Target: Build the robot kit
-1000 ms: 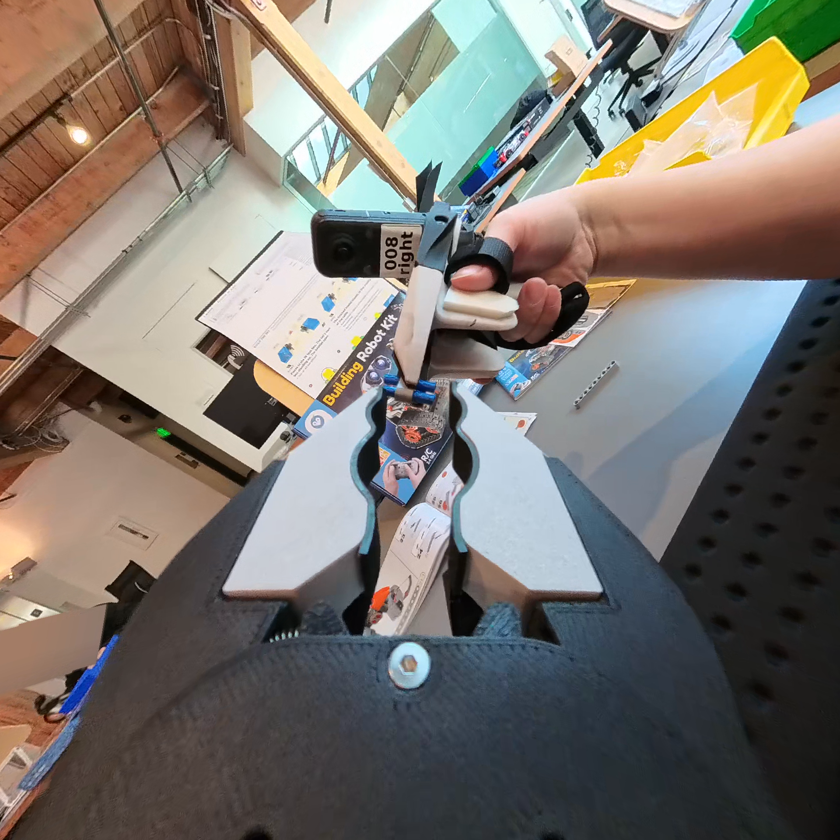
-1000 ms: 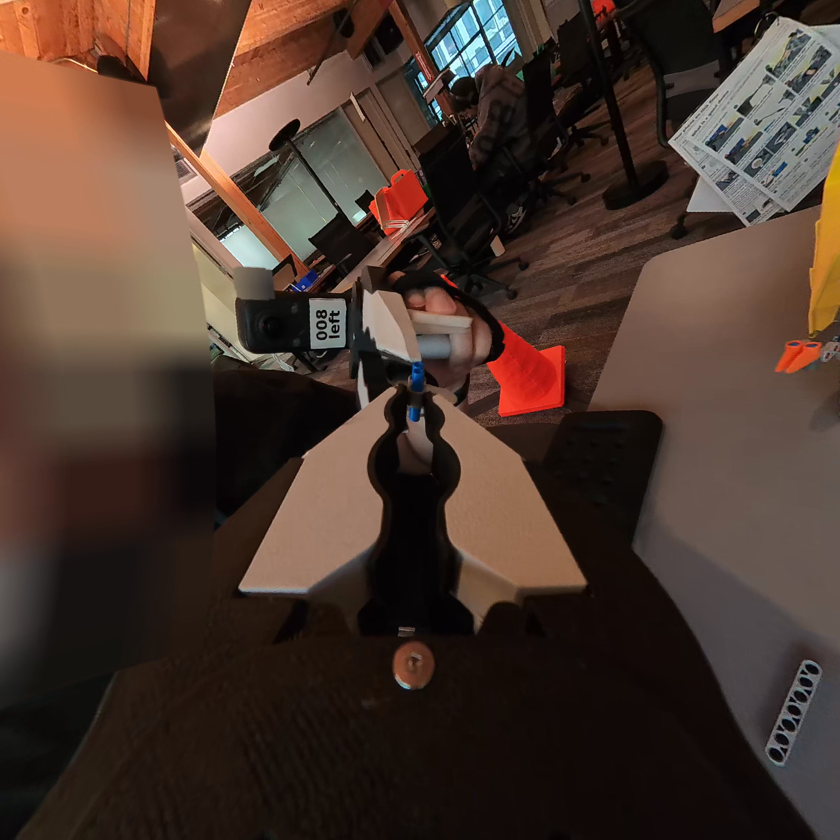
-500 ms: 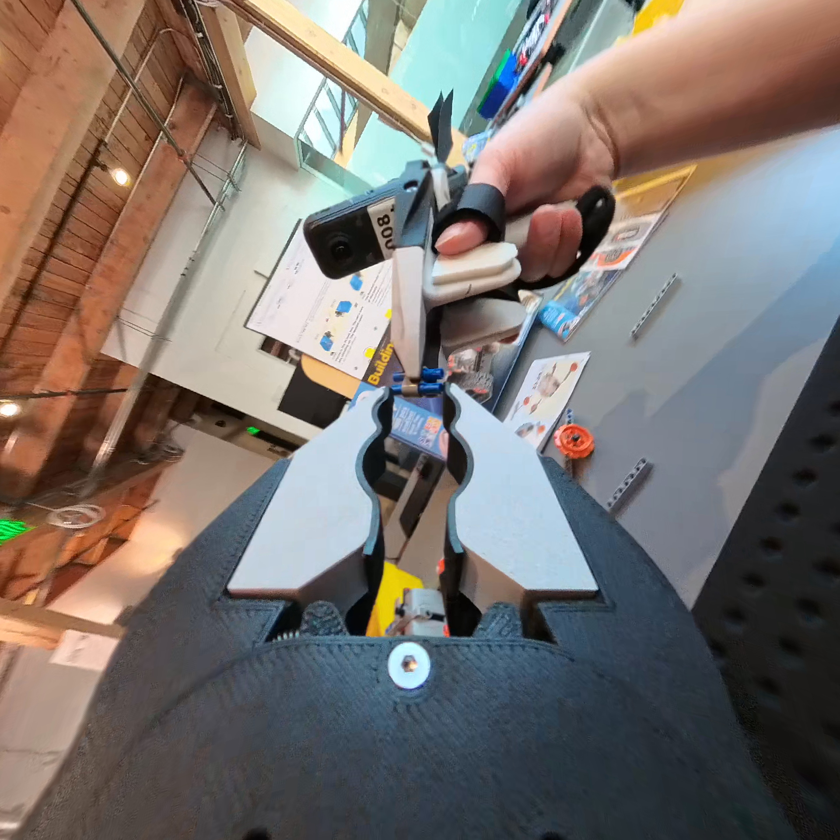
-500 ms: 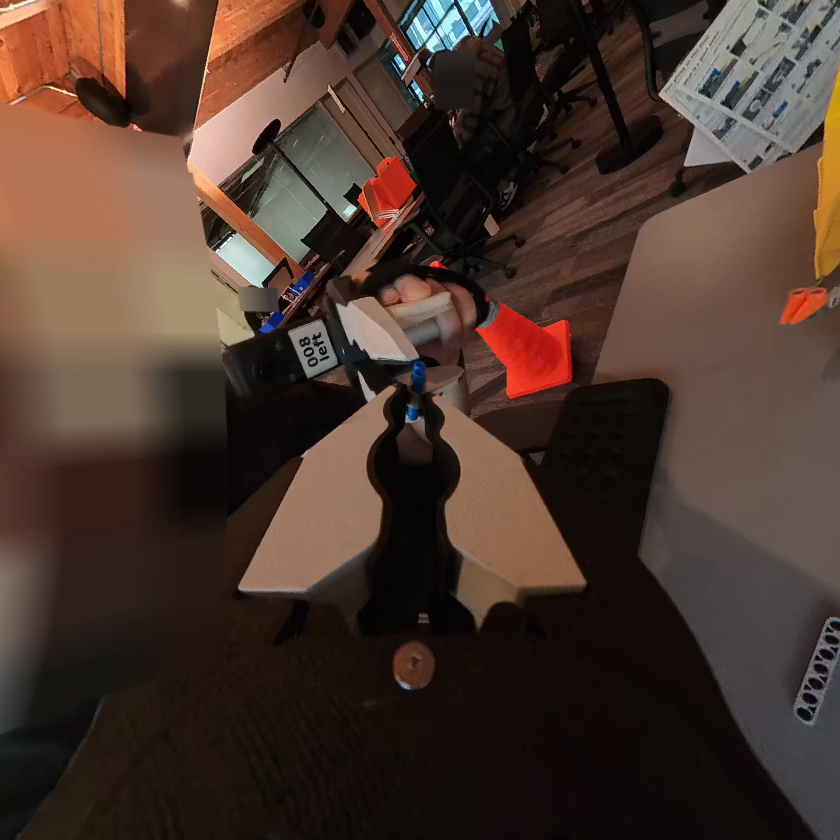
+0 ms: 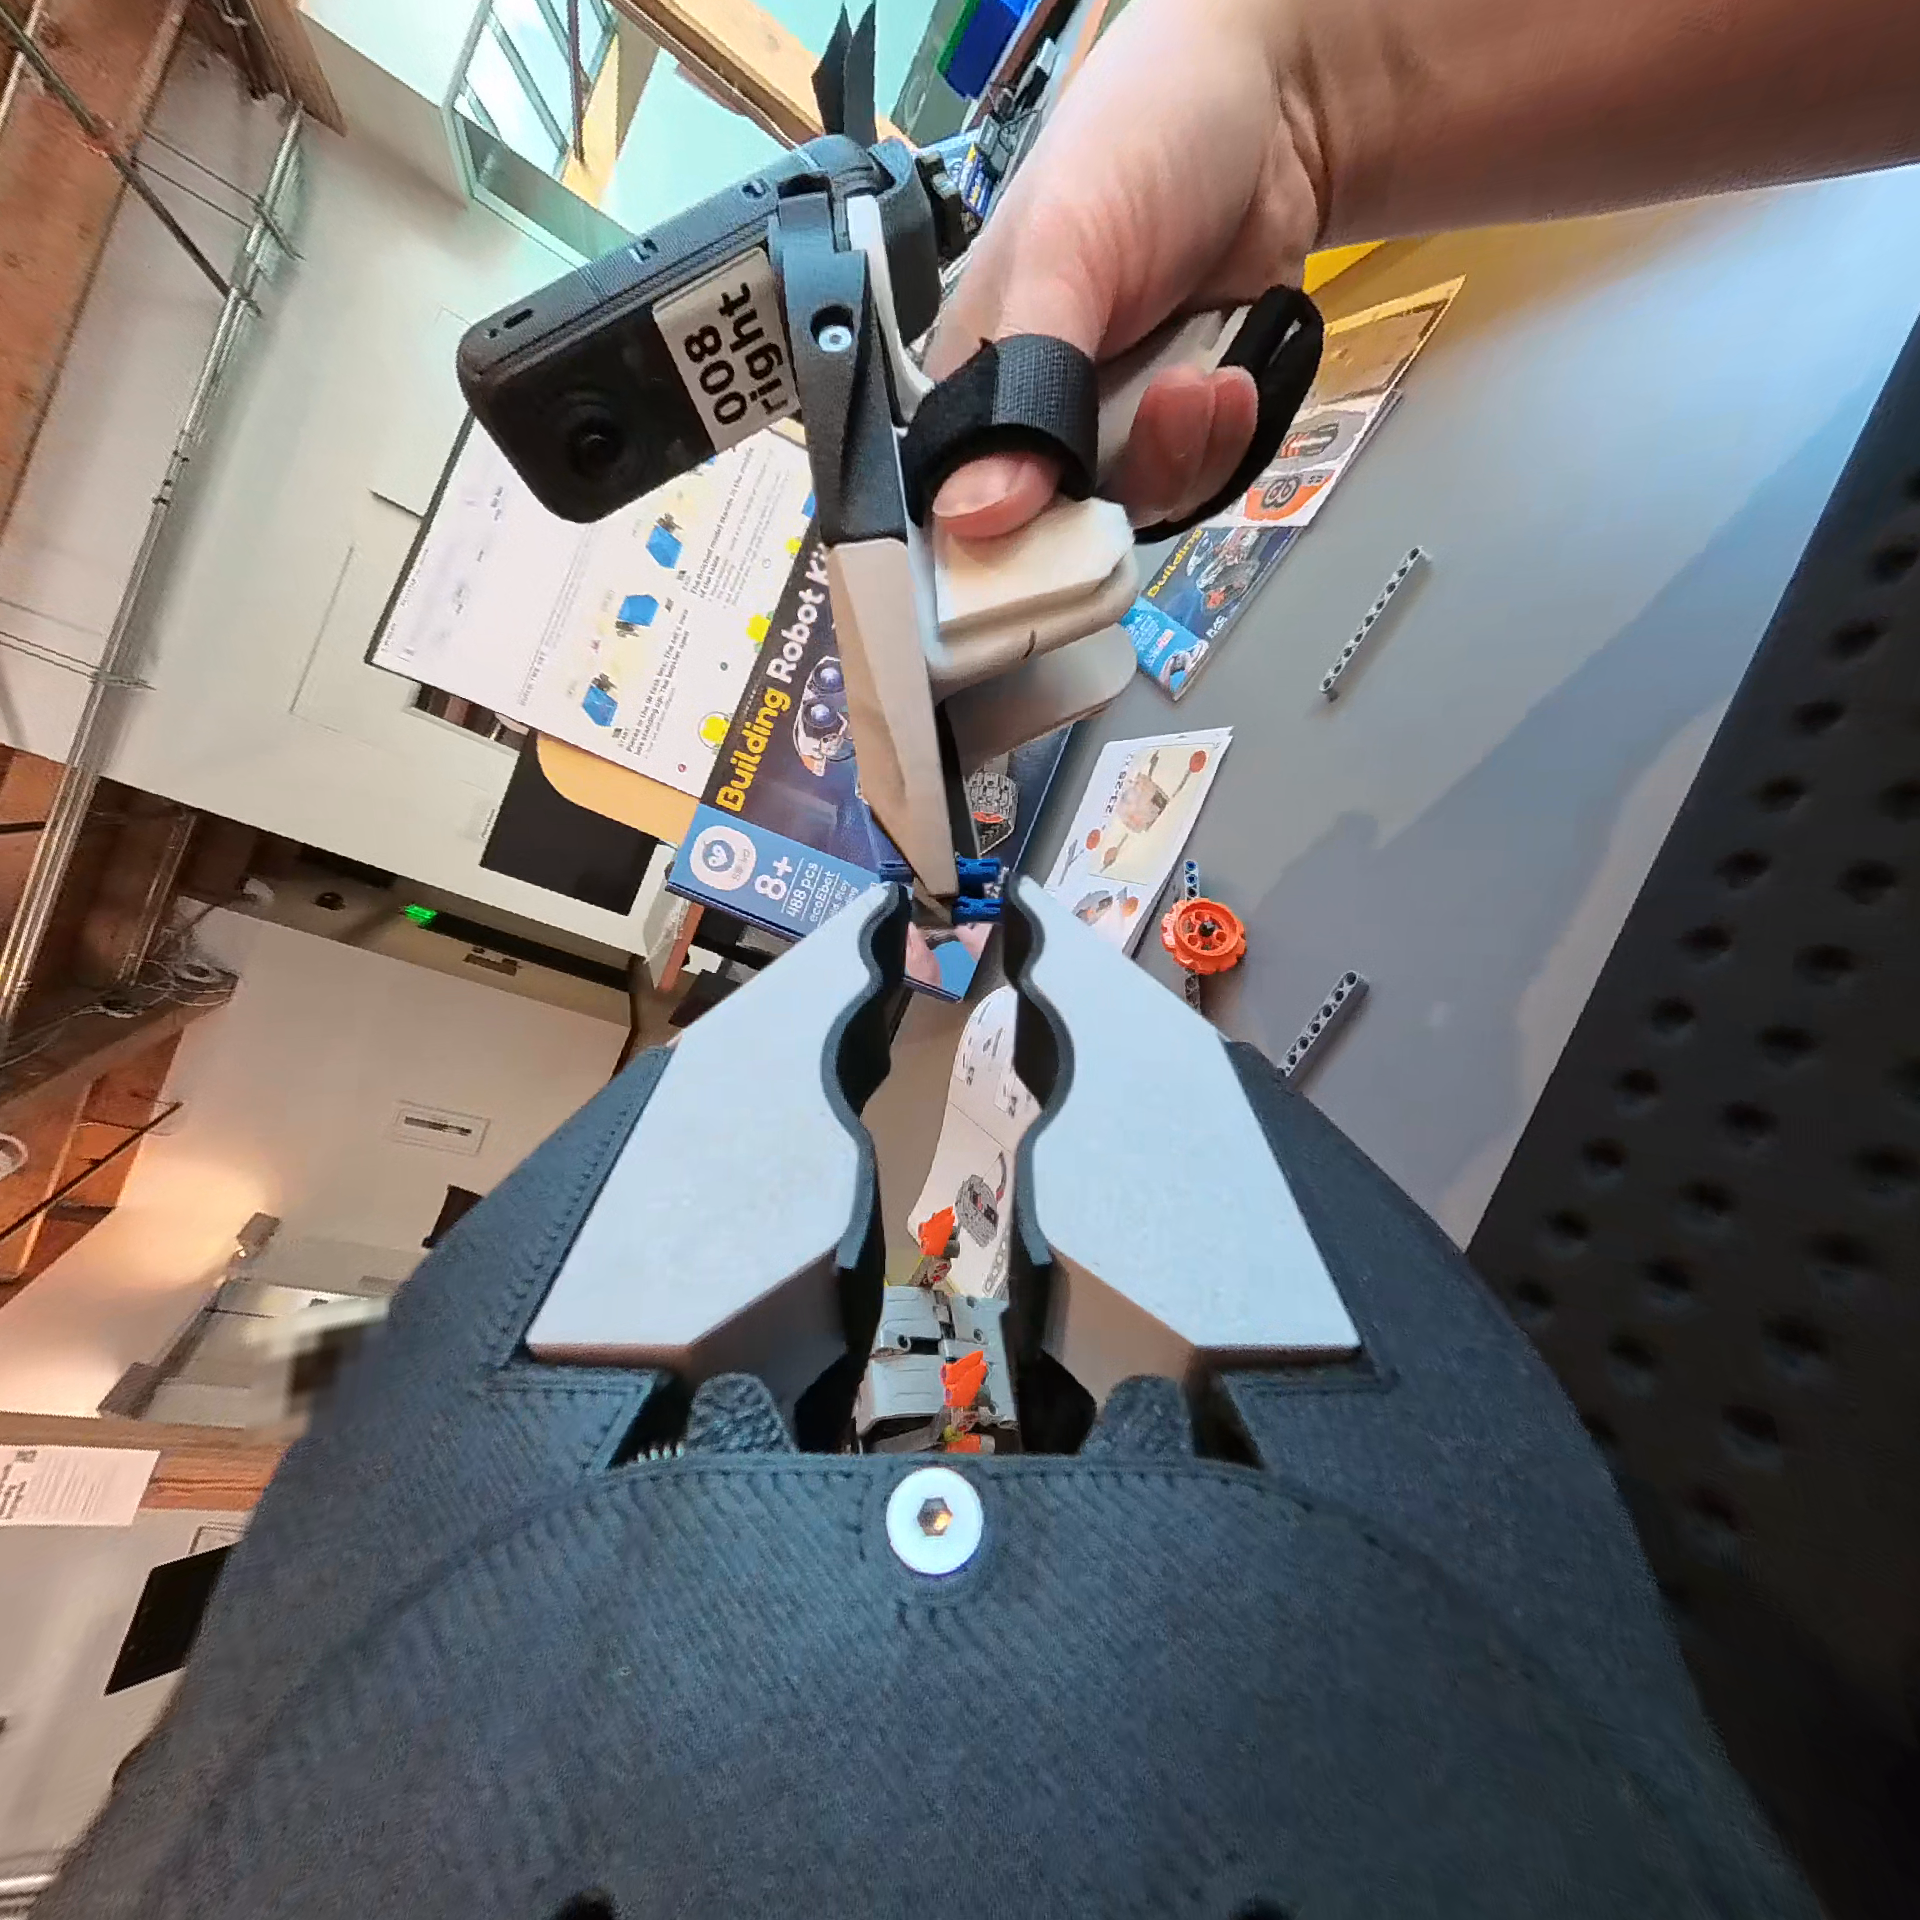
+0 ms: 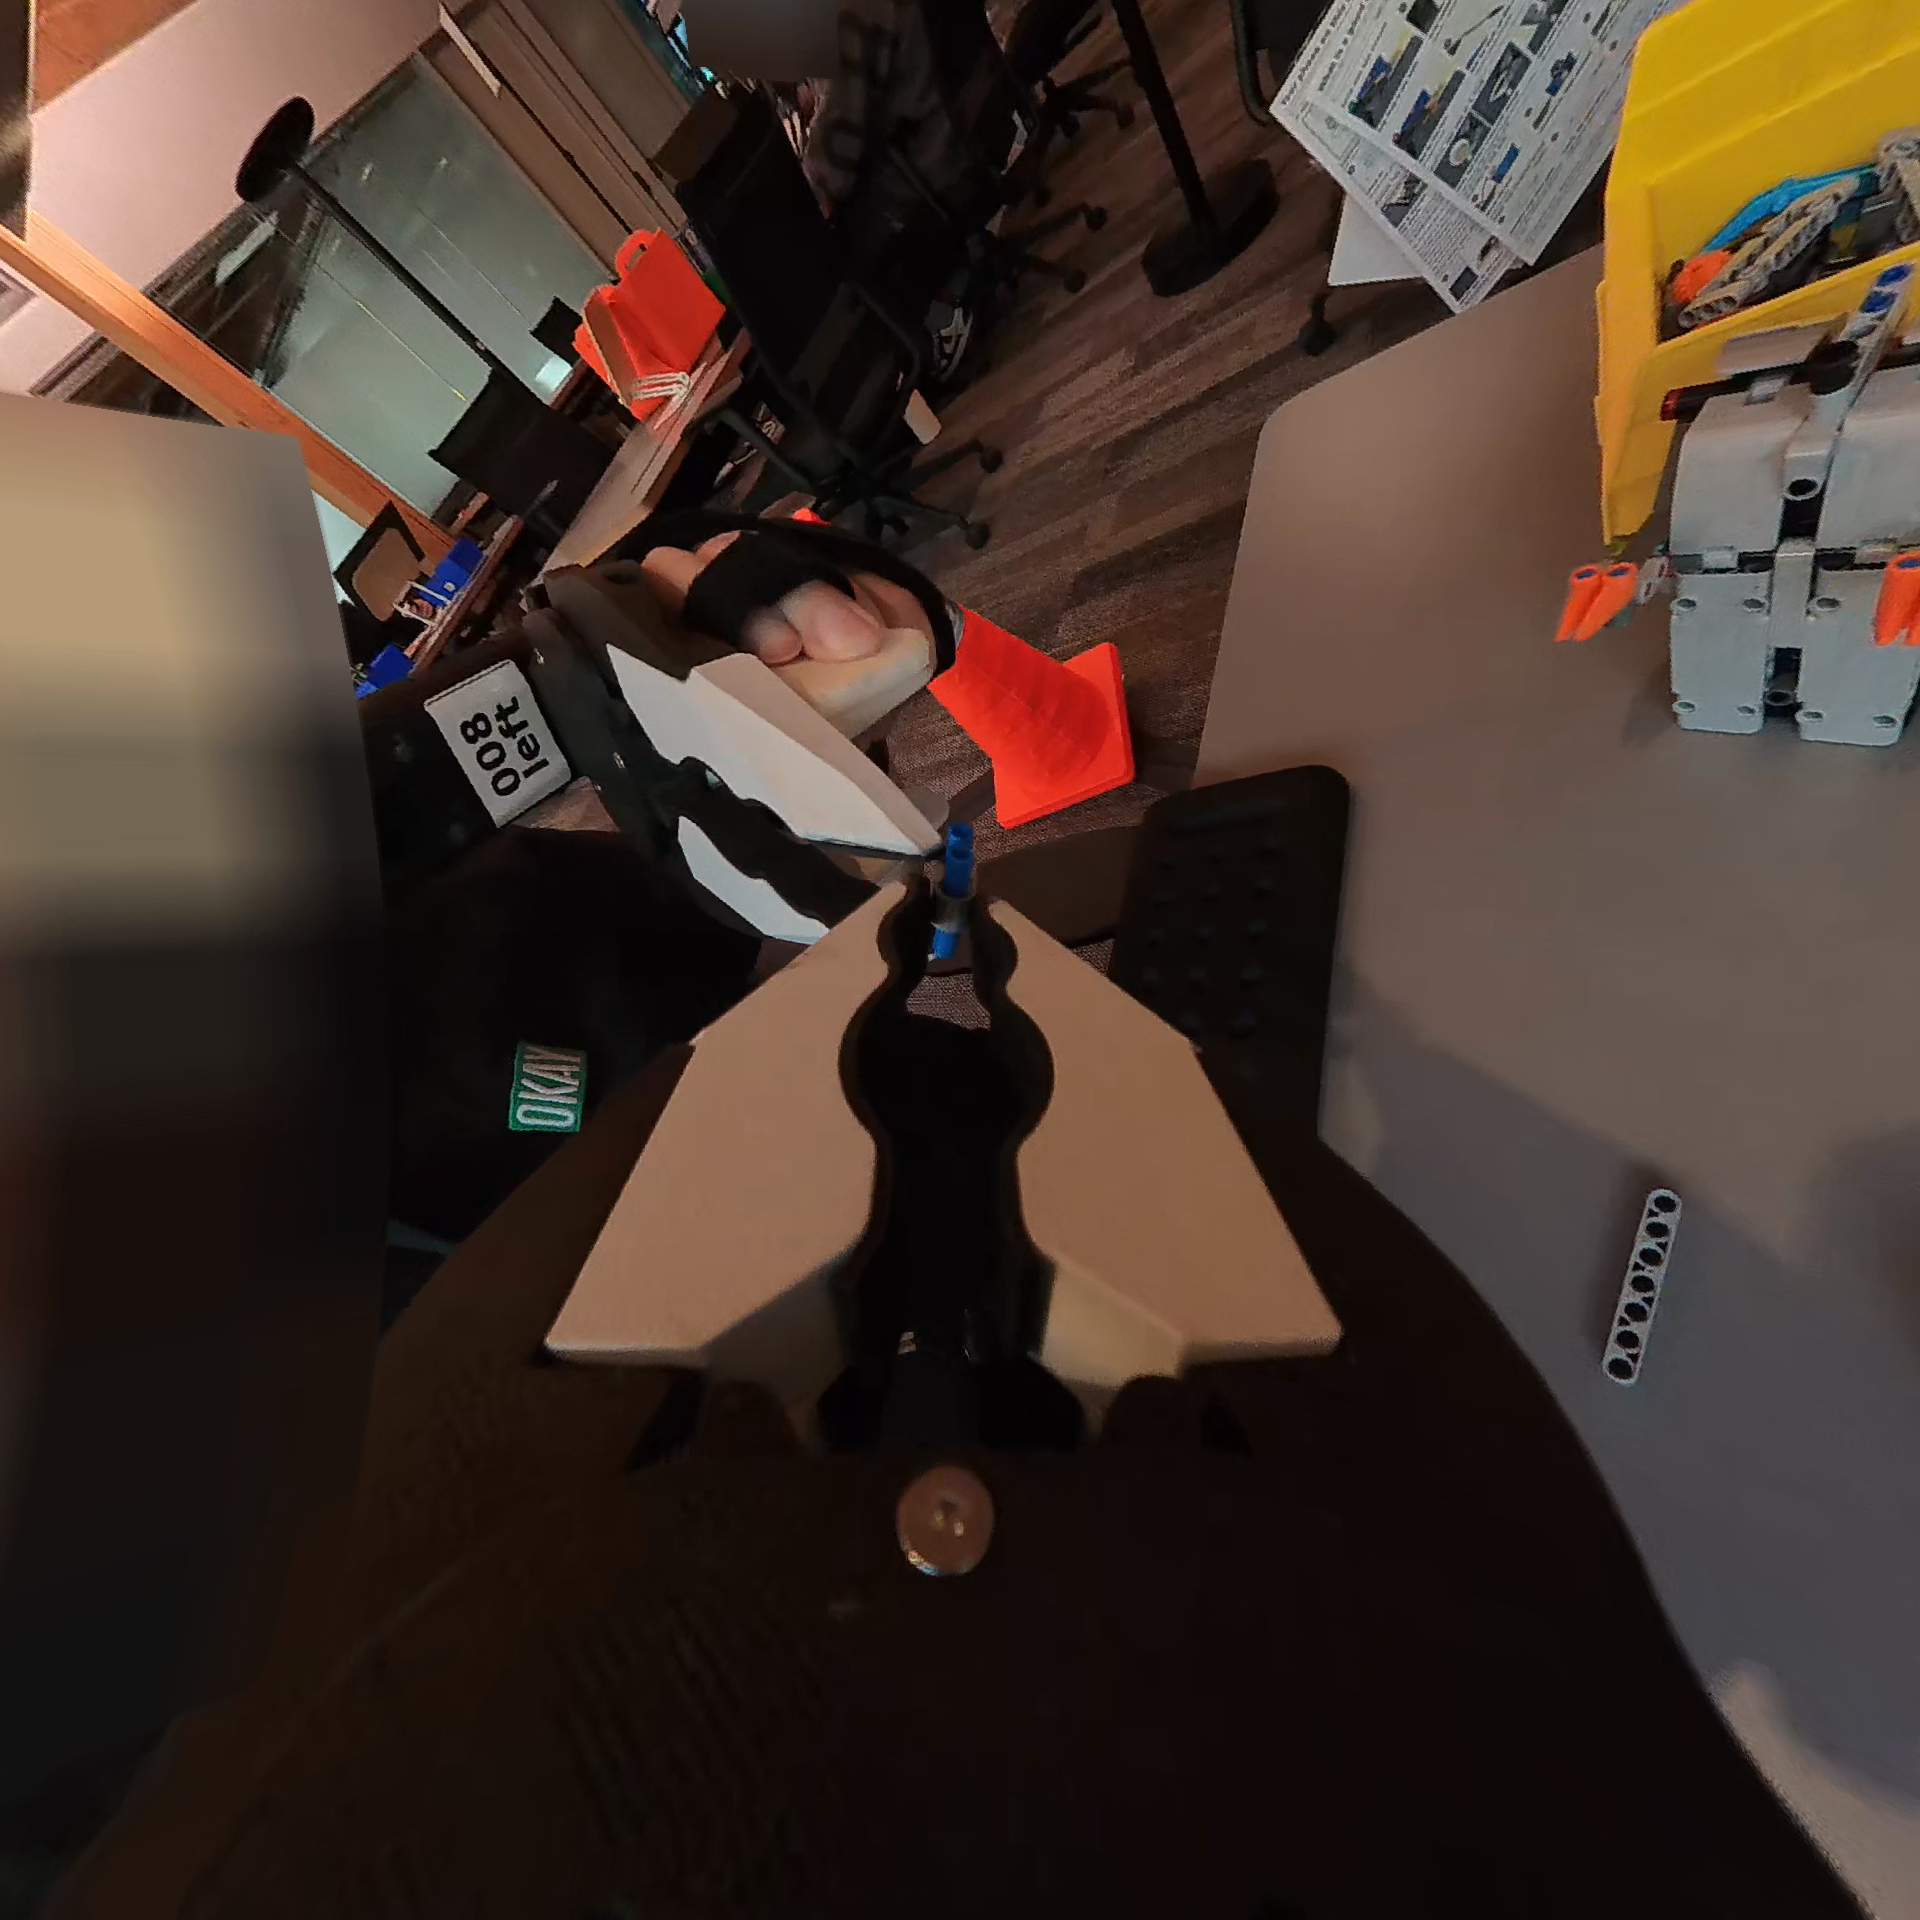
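My two grippers meet tip to tip in the air above a grey table (image 5: 1507, 883). My right gripper (image 6: 948, 914) is shut on a small blue pin (image 6: 943, 920) that sticks out past its tips. In the left wrist view the right gripper comes down from above, held by a hand (image 5: 1122, 208), with the blue pin (image 5: 977, 883) at its tip. My left gripper (image 5: 954, 904) has its jaws a little apart, and the pin lies right at the gap between its tips. In the right wrist view the left gripper's upper fingertip (image 6: 914, 831) touches the pin's far end.
On the table lie an orange gear wheel (image 5: 1203, 933), grey holed beams (image 5: 1374, 621) (image 6: 1642, 1283), a kit box (image 5: 790, 790), leaflets (image 5: 1138, 821) and a black perforated mat (image 5: 1766, 935). A grey block model (image 6: 1787, 582) stands by a yellow bin (image 6: 1745, 187). An orange cone (image 6: 1039, 717) stands on the floor. My left and right fingertips are right by each other. Both grippers' tips are roughly 25 cm from the orange gear wheel (image 5: 1203, 933).
The right gripper has come closer and tilted in the left wrist view. The left jaws have narrowed a little around the pin. The grey model and yellow bin have come into the right wrist view.
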Demonstrator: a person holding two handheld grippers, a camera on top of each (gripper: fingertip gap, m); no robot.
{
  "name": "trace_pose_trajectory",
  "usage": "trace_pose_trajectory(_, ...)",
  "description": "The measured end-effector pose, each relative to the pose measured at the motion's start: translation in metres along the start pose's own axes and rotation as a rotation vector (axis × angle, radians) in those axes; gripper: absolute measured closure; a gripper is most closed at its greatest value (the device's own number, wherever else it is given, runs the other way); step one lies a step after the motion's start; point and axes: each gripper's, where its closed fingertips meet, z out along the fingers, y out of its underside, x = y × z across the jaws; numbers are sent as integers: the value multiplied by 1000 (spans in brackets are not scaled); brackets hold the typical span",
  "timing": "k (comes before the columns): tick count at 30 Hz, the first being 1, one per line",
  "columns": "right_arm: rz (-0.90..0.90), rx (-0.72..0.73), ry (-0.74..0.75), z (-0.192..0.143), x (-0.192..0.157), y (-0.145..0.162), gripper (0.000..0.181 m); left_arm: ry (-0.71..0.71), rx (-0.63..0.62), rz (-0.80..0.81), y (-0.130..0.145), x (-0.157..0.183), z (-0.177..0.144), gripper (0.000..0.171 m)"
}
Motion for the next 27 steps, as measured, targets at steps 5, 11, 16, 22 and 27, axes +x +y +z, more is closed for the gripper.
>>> trace_pose_trajectory(5,8,-3,-6,-2,-1,1,176,-2,-10,13,-1,0,1,155)
trace_pose_trajectory(11,28,-23,13,-1,4,4,176,21,-46,19,3,4,4,156)
trace_pose_trajectory(16,28,-26,44,1,11,5,176,31,-91,7,10,6,6,156)
trace_pose_trajectory(22,19,-8,46,2,13,2,176,-2,-95,-23,12,3,6,157)
trace_pose_trajectory(27,19,12,16,1,10,-1,176,-40,-69,-22,10,0,4,157)
